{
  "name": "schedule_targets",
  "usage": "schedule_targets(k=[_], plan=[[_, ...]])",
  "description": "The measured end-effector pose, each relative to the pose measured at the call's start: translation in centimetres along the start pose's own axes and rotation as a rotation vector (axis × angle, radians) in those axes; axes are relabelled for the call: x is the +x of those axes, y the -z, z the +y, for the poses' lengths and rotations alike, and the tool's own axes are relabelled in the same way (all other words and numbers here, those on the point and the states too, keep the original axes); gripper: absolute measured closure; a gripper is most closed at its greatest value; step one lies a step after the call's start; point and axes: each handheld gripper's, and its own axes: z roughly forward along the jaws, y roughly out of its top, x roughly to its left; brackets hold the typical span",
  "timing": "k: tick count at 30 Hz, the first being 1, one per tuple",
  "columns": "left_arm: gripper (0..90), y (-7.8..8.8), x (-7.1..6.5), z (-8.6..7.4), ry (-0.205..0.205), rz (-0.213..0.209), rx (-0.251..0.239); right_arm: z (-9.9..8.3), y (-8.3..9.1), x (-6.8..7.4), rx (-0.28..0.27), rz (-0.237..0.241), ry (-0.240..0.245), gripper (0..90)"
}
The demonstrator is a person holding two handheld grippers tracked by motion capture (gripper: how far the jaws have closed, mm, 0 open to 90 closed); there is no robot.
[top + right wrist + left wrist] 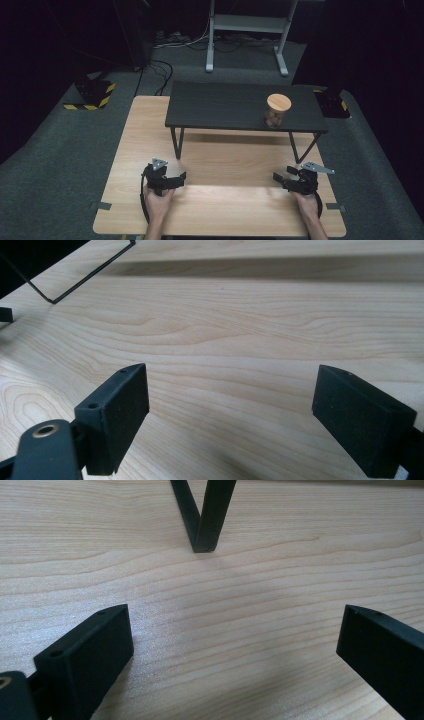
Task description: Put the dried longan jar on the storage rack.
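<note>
A glass jar with a round wooden lid and brown contents stands on the right part of a low black shelf. The shelf rests on a light wooden table. My left gripper lies near the front left of the table, held by a hand. In the left gripper view it is open over bare wood, facing the shelf's V-shaped leg. My right gripper sits at the front right. It is open with nothing between the jaws, and a shelf leg shows at upper left.
Grey carpet surrounds the table. A white desk frame stands at the back with cables beside it. Yellow-and-black striped stand bases sit on the floor at the left and far right. Open wood lies between the two grippers.
</note>
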Motion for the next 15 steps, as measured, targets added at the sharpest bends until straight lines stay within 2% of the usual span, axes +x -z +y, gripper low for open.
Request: schedule_targets(k=[7, 15], plan=[[1.7, 0.02, 0.02, -0.04, 0.001, -0.002, -0.001, -0.07, 0.06, -0.35, -0.002, -0.001, -0.044, 14.5], [1.7, 0.02, -0.06, 0.00, -0.001, 0.001, 0.002, -0.11, 0.07, -0.48, -0.004, -0.002, -0.061, 14.5]])
